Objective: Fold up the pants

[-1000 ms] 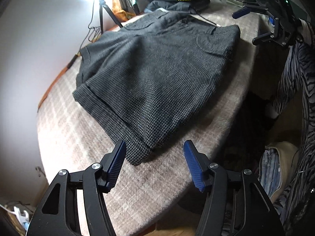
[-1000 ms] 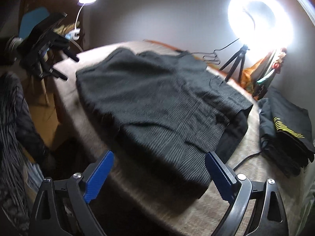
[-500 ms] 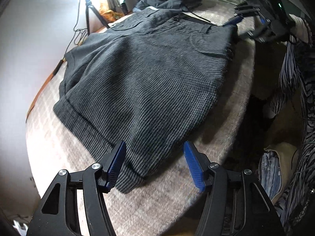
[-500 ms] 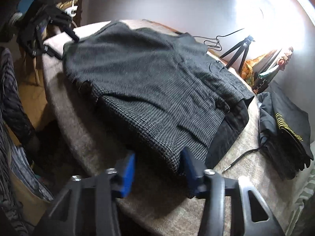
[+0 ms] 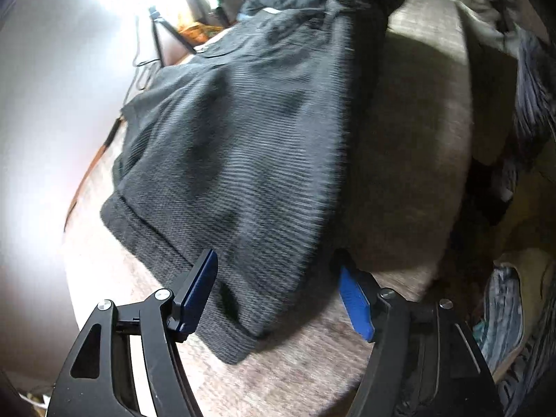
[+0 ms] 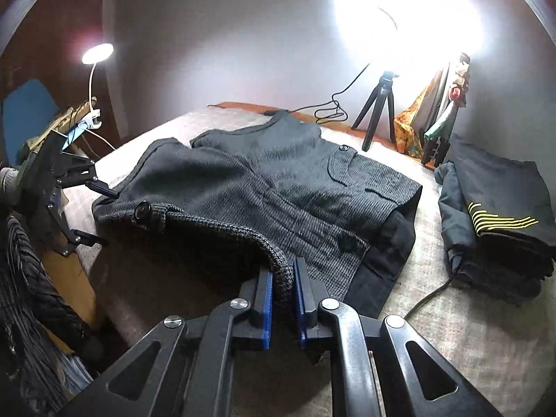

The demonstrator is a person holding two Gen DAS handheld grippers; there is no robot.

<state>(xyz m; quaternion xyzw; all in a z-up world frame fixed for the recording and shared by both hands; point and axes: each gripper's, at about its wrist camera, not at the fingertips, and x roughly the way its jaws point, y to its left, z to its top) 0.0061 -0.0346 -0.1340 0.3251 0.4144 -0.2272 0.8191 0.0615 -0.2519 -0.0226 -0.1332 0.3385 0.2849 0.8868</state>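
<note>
A round table (image 6: 451,340) covered with a beige checked cloth stands against a pale wall. At its far edge a ring light (image 6: 410,10) on a small tripod (image 6: 377,104) glares white, and a gooseneck lamp (image 6: 97,54) glows at the left. A stack of dark folded clothes (image 6: 500,208) with yellow stripes sits at the right side of the table.

The grey shorts (image 6: 278,187) lie spread across the middle of the table. The right gripper (image 6: 282,290) is clamped on their near waist corner, which is raised off the cloth. The left gripper (image 5: 278,285) has its 2 blue pads wide apart, straddling the hem corner without pinching it.

The left wrist view is motion-blurred, so the weave and the things past the table edge are hard to make out. The ring light washes out the wall around it. A black lining (image 6: 385,260) shows at the waist.
</note>
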